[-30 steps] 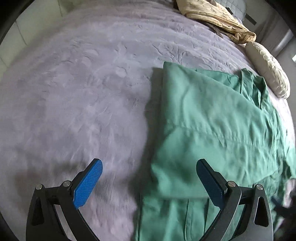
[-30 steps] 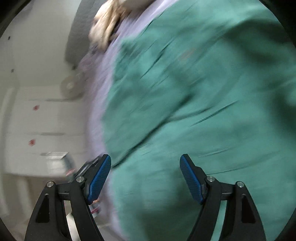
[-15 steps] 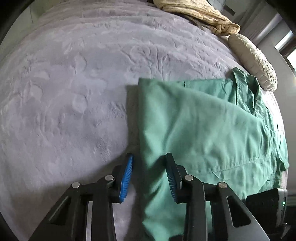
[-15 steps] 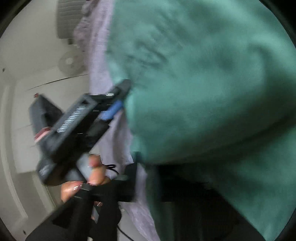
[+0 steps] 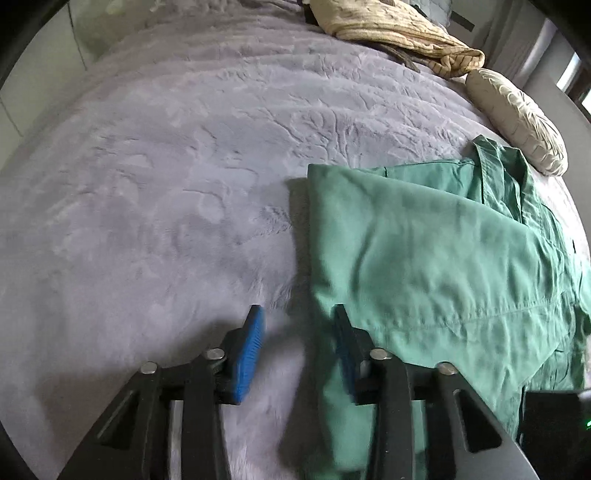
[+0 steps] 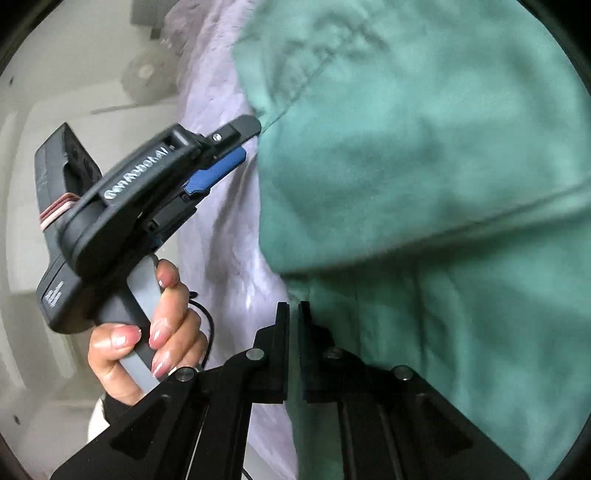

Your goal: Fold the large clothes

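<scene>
A large green garment (image 5: 424,251) lies partly folded on a lilac bedspread (image 5: 155,192), at the right of the left wrist view. My left gripper (image 5: 297,332) is partly open at the garment's left edge, with bedspread between its blue pads. In the right wrist view my right gripper (image 6: 293,314) is shut on the lower edge of the green garment (image 6: 424,166), with cloth between its jaws. The left gripper's body (image 6: 147,192), held by a hand, shows beside it over the bed's edge.
A beige knitted blanket (image 5: 399,33) and a cream pillow (image 5: 517,118) lie at the far side of the bed. White walls and floor (image 6: 55,110) show past the bed's edge.
My left gripper narrowed from wide open, then opened slightly at the garment's edge. My right gripper went from wide open to shut on the garment's lower edge.
</scene>
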`<action>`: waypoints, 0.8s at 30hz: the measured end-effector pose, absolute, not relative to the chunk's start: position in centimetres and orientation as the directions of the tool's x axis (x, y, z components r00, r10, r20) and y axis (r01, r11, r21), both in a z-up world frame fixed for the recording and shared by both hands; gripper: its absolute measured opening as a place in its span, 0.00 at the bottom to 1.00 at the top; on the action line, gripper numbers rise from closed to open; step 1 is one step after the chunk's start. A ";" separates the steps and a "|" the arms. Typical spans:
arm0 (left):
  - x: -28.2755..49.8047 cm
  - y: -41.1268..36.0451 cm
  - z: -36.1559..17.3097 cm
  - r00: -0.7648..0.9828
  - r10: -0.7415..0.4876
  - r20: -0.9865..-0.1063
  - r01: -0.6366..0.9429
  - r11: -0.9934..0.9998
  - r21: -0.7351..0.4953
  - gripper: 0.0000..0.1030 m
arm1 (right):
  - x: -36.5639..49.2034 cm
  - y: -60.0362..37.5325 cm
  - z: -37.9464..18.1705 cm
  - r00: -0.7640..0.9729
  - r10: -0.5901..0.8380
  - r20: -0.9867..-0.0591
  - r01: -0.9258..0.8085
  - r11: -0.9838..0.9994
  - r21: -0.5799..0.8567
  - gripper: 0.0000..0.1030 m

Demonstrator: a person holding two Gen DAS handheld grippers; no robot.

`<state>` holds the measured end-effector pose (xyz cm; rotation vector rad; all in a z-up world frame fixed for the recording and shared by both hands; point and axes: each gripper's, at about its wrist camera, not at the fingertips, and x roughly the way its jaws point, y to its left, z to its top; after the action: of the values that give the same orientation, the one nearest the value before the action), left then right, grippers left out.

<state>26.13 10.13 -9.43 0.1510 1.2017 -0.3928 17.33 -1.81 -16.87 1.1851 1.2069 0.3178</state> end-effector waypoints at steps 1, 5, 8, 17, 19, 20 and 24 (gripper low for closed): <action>25.5 10.3 -8.9 0.328 -0.205 -0.922 0.362 0.929 -0.078 0.76 | 17.1 -2.1 -16.2 0.393 0.730 -0.560 0.360 0.438 0.824 0.07; 23.2 9.7 -8.1 0.345 -0.151 -0.926 0.334 0.942 -0.029 0.85 | 15.4 -4.8 -13.5 0.410 0.685 -0.602 0.335 0.501 0.798 0.08; 22.2 9.1 -8.1 0.340 -0.136 -0.930 0.316 0.949 -0.023 0.85 | 14.0 -7.4 -12.1 0.434 0.641 -0.633 0.341 0.533 0.774 0.08; 17.9 4.2 -8.7 0.291 -0.091 -0.952 0.362 0.932 0.021 1.00 | 6.7 -17.2 -9.5 0.538 0.465 -0.703 0.427 0.569 0.703 0.83; 17.1 3.0 -8.9 0.260 -0.094 -0.961 0.373 0.928 0.010 1.00 | 4.4 -20.0 -8.7 0.570 0.412 -0.711 0.454 0.564 0.690 0.98; 16.7 2.4 -9.0 0.255 -0.093 -0.962 0.380 0.925 0.011 1.00 | 4.0 -20.7 -8.6 0.584 0.395 -0.709 0.460 0.558 0.691 1.00; 14.9 -1.0 -9.3 0.247 -0.103 -0.963 0.444 0.896 0.018 1.00 | 1.3 -24.2 -7.9 0.623 0.348 -0.701 0.491 0.524 0.696 1.00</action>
<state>14.90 -1.00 -9.34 0.3133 1.2715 -0.3812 1.28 -24.16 -7.93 1.0581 0.9400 -0.1027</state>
